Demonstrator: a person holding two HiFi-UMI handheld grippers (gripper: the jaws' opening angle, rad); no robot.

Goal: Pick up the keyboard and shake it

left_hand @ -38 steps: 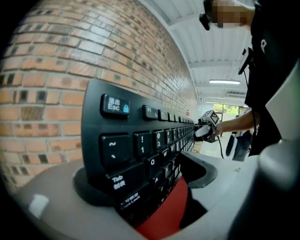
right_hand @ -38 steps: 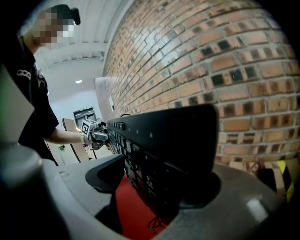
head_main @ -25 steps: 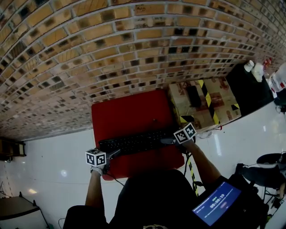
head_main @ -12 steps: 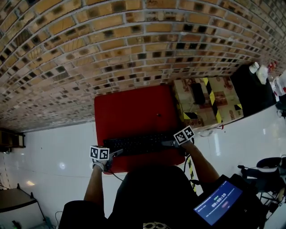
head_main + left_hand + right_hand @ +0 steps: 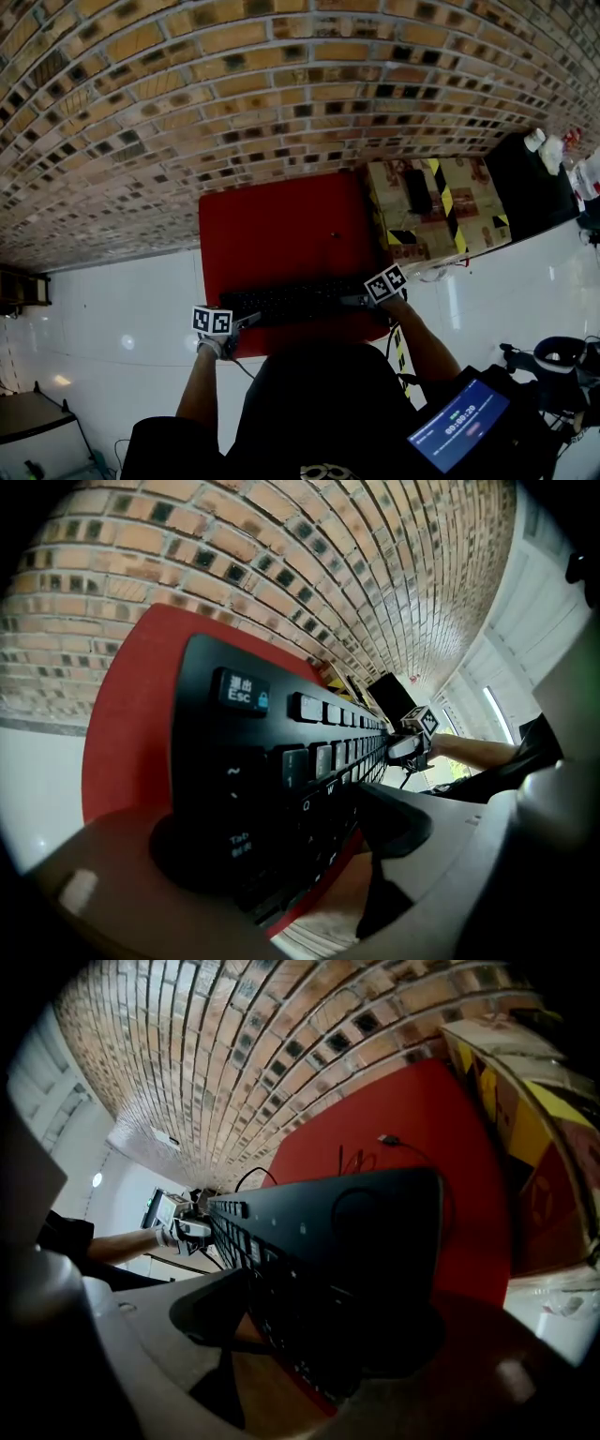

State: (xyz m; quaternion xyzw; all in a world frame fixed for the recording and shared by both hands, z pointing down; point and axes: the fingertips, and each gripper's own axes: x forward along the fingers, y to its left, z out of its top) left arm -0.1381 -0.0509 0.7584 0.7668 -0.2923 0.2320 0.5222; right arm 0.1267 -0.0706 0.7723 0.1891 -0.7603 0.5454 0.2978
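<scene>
Tongs: left tongs point(image 5: 242, 323) gripped the left end and right tongs point(image 5: 354, 300) the right end of the long black plastic keyboard point(image 5: 292, 304). The right jaws had just eased slightly wider, with the keyboard end between them. The keyboard lay along the near edge of the red cloth-covered worktop point(image 5: 272, 234). Two end grips likely keep it level for shaking. Room above the worktop was open. A taped cardboard box point(image 5: 441, 211) stood against its right edge, and a brick wall point(image 5: 234, 94) rose behind its far edge.
</scene>
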